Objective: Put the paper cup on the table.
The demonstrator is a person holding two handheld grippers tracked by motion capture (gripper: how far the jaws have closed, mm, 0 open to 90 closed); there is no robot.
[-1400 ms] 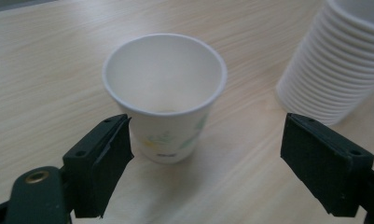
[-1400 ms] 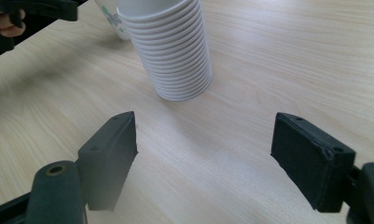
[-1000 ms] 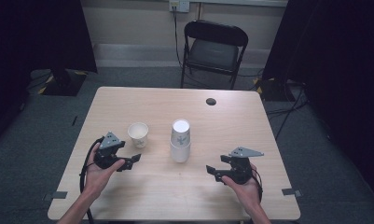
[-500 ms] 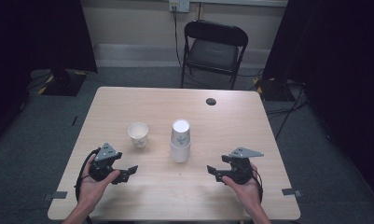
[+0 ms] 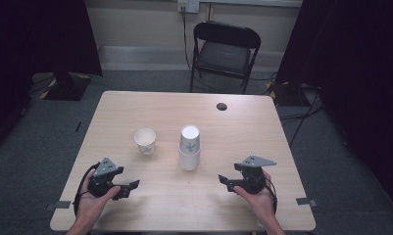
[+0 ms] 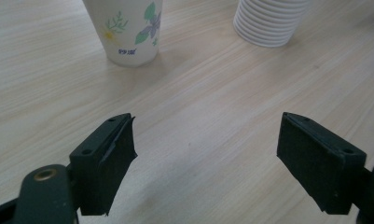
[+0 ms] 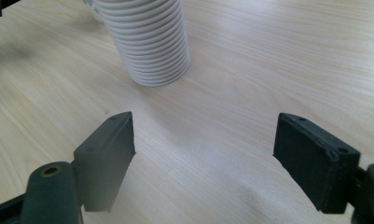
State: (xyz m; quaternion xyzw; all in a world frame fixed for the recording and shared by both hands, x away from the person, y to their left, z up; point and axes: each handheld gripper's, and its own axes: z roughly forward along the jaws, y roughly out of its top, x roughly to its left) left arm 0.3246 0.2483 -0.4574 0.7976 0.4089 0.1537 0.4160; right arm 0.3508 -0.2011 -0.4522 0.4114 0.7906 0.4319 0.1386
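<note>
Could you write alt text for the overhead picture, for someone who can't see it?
Two hands hold open black grippers, left gripper and right gripper, over a wooden table. Between them stand a single paper cup and an upside-down stack of cups.

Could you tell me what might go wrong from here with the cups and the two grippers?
The stack of cups stands tall and upside down on the table; a sideways nudge from the right gripper could topple it. The single cup is light and upright, so the left gripper, its jaws just closing with nothing between them, might knock it over or crush it.
</note>
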